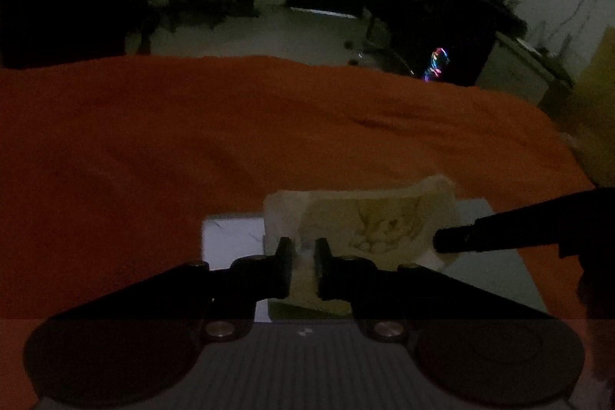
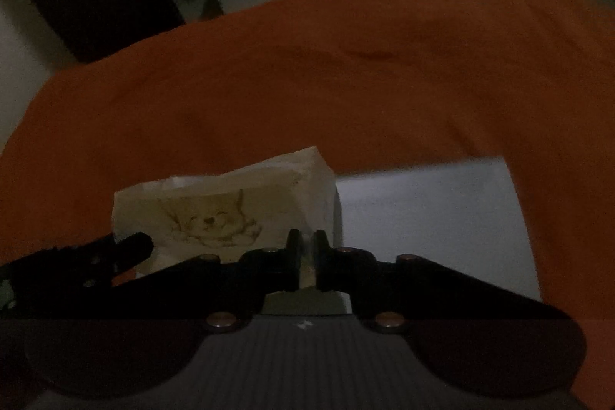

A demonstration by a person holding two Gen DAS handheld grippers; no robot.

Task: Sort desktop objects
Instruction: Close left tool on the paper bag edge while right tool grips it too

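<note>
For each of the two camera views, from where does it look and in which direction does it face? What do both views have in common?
Left wrist: sits behind the left gripper, looking forward and down over the orange cloth; its fingers pinch the pale packet, and the right gripper's tip enters from the right.
Right wrist: sits behind the right gripper, facing the same way; it pinches the packet's other side, and the left gripper shows at the left.
Shared: the packet, the white sheet, the cloth, the dim room.
</note>
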